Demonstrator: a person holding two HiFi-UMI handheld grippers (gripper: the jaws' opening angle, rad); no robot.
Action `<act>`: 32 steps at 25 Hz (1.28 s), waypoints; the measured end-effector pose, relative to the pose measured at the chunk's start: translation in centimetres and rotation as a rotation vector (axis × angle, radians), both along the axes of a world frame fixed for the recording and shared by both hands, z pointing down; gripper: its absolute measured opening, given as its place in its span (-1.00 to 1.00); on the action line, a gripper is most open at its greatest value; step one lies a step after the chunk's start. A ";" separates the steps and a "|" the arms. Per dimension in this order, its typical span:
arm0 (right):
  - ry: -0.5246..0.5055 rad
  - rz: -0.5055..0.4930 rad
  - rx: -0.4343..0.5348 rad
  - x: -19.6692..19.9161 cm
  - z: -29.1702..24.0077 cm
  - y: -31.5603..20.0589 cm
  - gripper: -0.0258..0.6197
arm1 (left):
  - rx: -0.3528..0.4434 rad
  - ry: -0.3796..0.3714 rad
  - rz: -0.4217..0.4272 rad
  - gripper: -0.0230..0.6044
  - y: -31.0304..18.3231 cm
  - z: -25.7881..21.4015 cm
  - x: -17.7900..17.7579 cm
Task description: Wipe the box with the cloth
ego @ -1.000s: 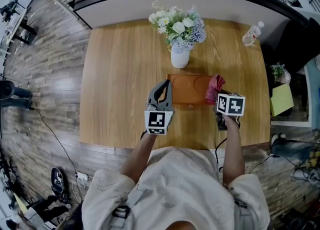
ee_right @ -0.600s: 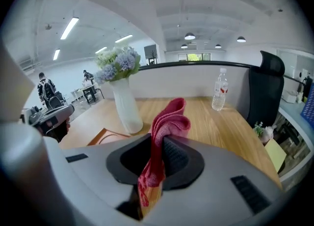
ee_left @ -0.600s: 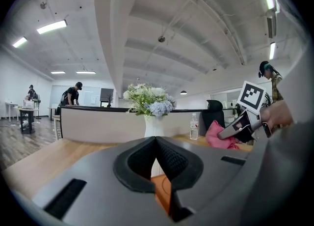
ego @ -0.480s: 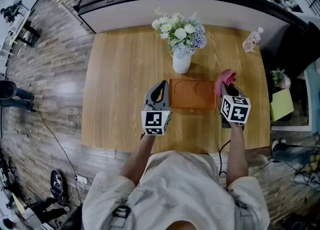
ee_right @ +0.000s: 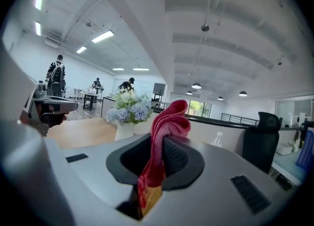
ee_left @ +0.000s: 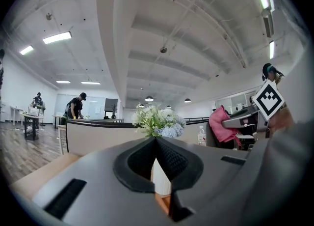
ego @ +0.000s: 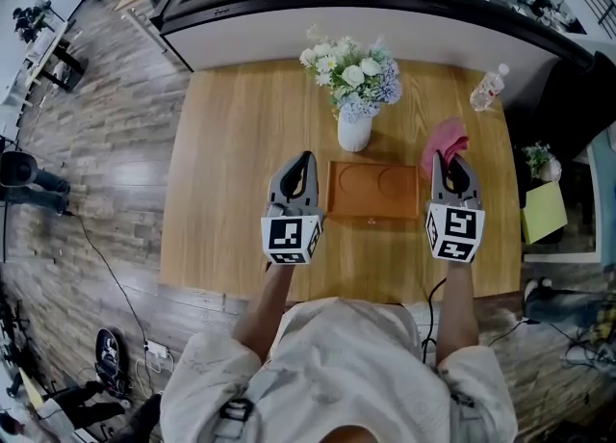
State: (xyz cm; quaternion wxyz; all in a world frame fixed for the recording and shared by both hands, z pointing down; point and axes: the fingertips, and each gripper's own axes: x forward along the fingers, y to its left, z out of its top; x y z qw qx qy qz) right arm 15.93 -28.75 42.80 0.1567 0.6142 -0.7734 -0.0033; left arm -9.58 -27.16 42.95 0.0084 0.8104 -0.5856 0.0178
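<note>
The wiping itself is not under way. The cloth (ego: 443, 138), a red rag, is gripped in the right tool (ego: 449, 157). The jaws are closed on its lower folds, and the rest of the fabric stands up above them. The box (ego: 373, 191), a shallow brown wooden one, lies flat on the counter (ego: 241, 162), with the vase (ego: 354, 130) of flowers just beyond its far edge.

The right tool sits just off the box's right edge. The cloth is past the box's far right corner and appears to be held clear of the wood, not touching the box. The left tool (ego: 306, 157) is just off the box's left edge, with its jaws together and nothing between them.

I judge this to be the approach step, with the cloth in hand but not yet on the surface. The next move calls for swinging the right tool in over the box. It then needs tipping so the loose fabric meets the top face, not the jaws. The left tool is well placed to steady the box's left edge if it slides.
</note>
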 end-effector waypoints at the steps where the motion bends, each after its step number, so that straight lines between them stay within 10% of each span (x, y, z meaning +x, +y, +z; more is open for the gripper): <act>1: 0.013 -0.006 0.030 -0.2 -0.7 0.1 -0.69 | 0.009 -0.003 -0.006 -0.89 0.0 -0.4 -0.3; 15: -0.023 -0.050 0.311 -1.3 -6.8 1.5 -0.70 | 0.146 -0.050 -0.032 -0.89 0.9 -4.2 -2.0; 32: -0.098 -0.029 0.316 -0.3 -6.9 1.4 -0.70 | 0.146 -0.043 -0.038 -0.89 0.8 -4.6 -2.2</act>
